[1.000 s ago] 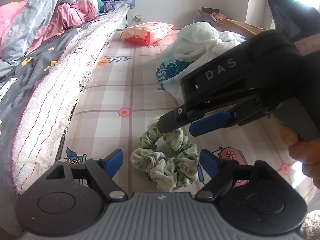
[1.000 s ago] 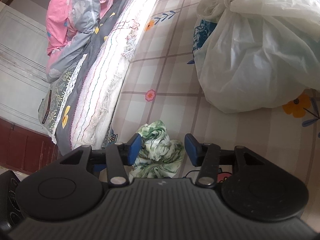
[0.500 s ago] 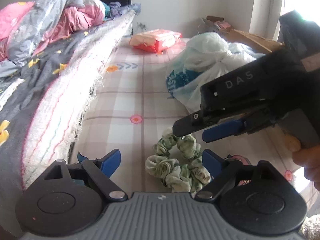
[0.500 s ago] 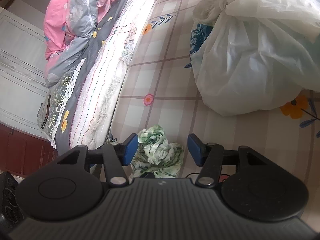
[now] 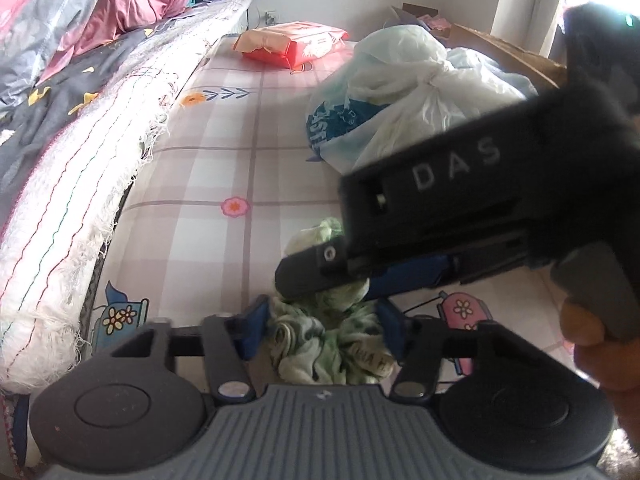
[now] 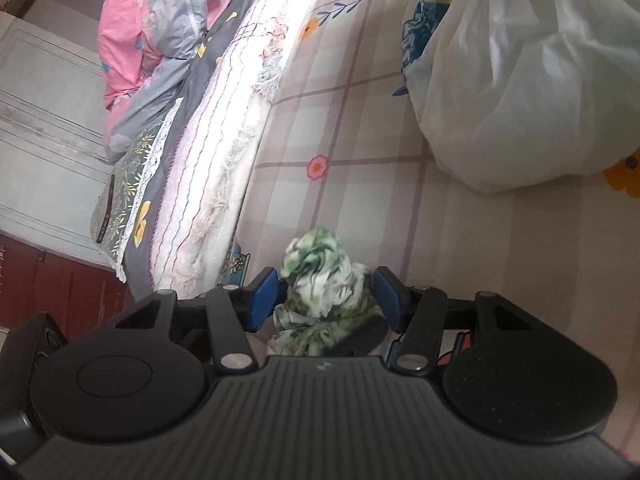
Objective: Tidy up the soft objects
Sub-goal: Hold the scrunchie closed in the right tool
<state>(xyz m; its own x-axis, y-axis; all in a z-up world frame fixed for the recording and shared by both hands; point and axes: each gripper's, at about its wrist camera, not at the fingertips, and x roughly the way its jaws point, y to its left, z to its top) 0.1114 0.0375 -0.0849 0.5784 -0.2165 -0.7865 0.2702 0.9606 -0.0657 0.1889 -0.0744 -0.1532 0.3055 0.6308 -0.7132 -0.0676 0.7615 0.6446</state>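
A green-and-white scrunchie point(image 5: 328, 344) lies bunched on the plaid bed sheet point(image 5: 224, 168). My left gripper point(image 5: 323, 330) points down at it, jaws closing, and both blue pads press its sides. My right gripper point(image 5: 332, 284) comes in from the right just above, held by a hand point(image 5: 592, 320). In the right wrist view the scrunchie point(image 6: 324, 292) fills the gap of the right gripper point(image 6: 325, 298); those jaws are closing too, and both pads touch the fabric. The scrunchie's underside is hidden.
A tied white plastic bag point(image 5: 400, 92) sits behind the scrunchie to the right. A red-orange packet point(image 5: 292, 42) lies at the far end of the sheet. A fringed white blanket point(image 5: 80, 184) and piled quilts border the left. A cardboard box point(image 5: 500, 46) stands by the wall.
The left jaws have drawn in from wide apart onto the scrunchie, which has bunched from a flat ring into a lump. The right gripper stays over it and looms larger in the left view.
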